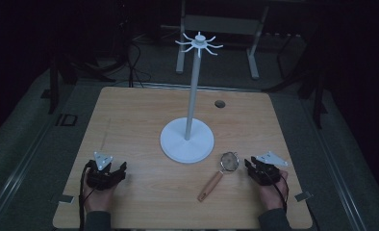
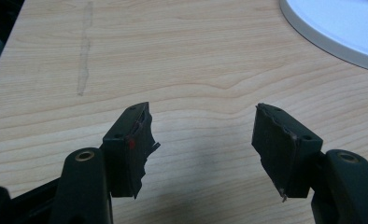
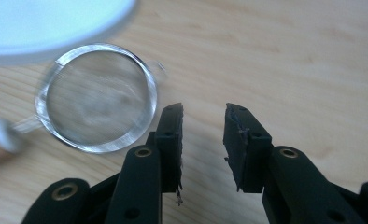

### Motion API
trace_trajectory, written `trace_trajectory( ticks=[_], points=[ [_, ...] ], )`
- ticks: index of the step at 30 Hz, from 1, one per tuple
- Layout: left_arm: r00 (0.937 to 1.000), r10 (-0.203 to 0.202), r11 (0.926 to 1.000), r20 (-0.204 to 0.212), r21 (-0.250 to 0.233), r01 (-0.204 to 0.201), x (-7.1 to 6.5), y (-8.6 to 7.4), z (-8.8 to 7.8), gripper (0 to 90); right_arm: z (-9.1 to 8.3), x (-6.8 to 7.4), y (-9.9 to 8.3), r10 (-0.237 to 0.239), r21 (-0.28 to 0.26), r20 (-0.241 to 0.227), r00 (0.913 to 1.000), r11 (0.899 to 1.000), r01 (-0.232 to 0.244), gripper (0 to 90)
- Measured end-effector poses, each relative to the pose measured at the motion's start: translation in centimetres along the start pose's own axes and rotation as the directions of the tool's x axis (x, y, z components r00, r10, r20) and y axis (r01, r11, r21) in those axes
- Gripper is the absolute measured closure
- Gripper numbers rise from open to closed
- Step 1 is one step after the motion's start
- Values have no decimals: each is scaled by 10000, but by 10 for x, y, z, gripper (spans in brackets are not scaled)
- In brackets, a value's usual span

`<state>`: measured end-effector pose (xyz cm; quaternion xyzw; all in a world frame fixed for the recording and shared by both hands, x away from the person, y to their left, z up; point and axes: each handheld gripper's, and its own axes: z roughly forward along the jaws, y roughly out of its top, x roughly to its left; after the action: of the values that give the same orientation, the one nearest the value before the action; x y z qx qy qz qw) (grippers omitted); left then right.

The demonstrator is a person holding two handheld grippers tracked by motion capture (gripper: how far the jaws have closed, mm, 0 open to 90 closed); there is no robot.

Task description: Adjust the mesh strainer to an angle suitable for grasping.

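Observation:
A small metal strainer (image 1: pixel 229 161) with a wooden handle (image 1: pixel 210 186) lies on the wooden table (image 1: pixel 144 106), in front of a white stand's round base (image 1: pixel 186 140). The stand's thin pole (image 1: pixel 193 91) rises to a ring of white hooks (image 1: pixel 199 44). My right gripper (image 1: pixel 250 165) rests just right of the strainer, open and empty; in the right gripper view the mesh bowl (image 3: pixel 96 97) sits left of the left jaw, apart from it. My left gripper (image 1: pixel 120 169) lies at the near left of the table, held by a hand, jaws wide open with bare wood between them (image 2: pixel 203 140).
A small dark round hole (image 1: pixel 220 103) sits in the table at the back right. Dark floor, cables and a grey frame (image 1: pixel 216 29) lie beyond the far edge. The stand's base edge (image 2: pixel 331 28) is at the upper right of the left gripper view.

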<state>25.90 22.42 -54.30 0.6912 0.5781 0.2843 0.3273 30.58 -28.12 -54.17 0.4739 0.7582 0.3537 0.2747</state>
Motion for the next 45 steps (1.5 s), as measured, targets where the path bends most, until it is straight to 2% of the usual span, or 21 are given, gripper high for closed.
trace_trajectory(
  ticks=[5,6,8,15,17,19,20,24,26,27,29,30,32,35,36,37,38,40,43,44,45],
  points=[
    [10000,72,10000,40,25,-72,-1,0,0,380,-7,9,8,-400,-212,-476,9981,9990,390,676],
    [10000,69,10000,30,33,-70,0,0,0,380,-9,12,12,-461,-352,-833,9955,9984,432,688],
    [10000,11,10000,37,-6,-11,0,-1,-1,380,-10,14,13,-502,-413,-863,9950,9981,468,696],
    [9999,138,9999,75,70,-138,-3,-1,0,380,-11,29,24,-1022,-504,-1596,9819,9942,953,852],
    [9999,131,9999,94,76,-132,-3,-1,1,380,-6,39,29,-1457,-432,-1974,9694,9892,1399,881],
    [9999,136,9999,91,79,-137,-3,-1,1,380,-4,43,30,-1554,-407,-2106,9652,9878,1502,883],
    [9999,141,9999,94,77,-141,-3,-1,1,380,1,50,33,-1800,-394,-2326,9558,9837,1757,883],
    [9998,160,9998,95,85,-161,-3,-1,1,380,13,64,38,-2258,-199,-2657,9372,9733,2288,883],
    [9998,159,9998,96,83,-160,-3,-1,1,380,16,68,39,-2367,-142,-2673,9341,9702,2418,882],
    [9998,160,9998,106,83,-160,-3,-1,1,380,23,73,41,-2618,-38,-2761,9248,9625,2713,878],
    [9997,191,9998,122,101,-192,-4,-1,1,380,29,76,44,-2735,41,-2890,9174,9580,2868,877],
    [9997,191,9998,122,101,-192,-4,-1,1,380,29,76,44,-2735,41,-2890,9174,9580,2868,877],
    [9997,193,9998,130,89,-194,-4,-1,1,380,39,80,47,-2865,313,-3012,9095,9503,3097,878],
    [9997,188,9998,134,105,-189,-4,-1,1,380,46,80,46,-2925,576,-2920,9106,9450,3220,879],
    [9998,175,9998,131,70,-176,-4,-1,1,380,51,77,45,-2926,815,-2735,9163,9421,3252,881],
    [9998,175,9998,131,70,-176,-4,-1,1,380,51,77,45,-2926,815,-2735,9163,9421,3252,881],
    [9998,169,9998,133,60,-170,-4,-1,1,380,52,72,44,-2789,947,-2602,9244,9454,3119,881],
    [9997,182,9998,139,105,-183,-4,-1,1,380,52,66,43,-2645,1058,-2405,9339,9493,2961,881],
    [9997,188,9998,143,86,-189,-5,-1,1,380,51,53,41,-2454,1205,-2077,9469,9542,2737,881],
    [9997,188,9998,143,86,-189,-5,-1,1,380,51,53,41,-2454,1205,-2077,9469,9542,2737,881],
    [9997,189,9998,143,92,-191,-5,-1,1,380,50,48,40,-2346,1274,-1987,9516,9565,2625,880]
  ],
)
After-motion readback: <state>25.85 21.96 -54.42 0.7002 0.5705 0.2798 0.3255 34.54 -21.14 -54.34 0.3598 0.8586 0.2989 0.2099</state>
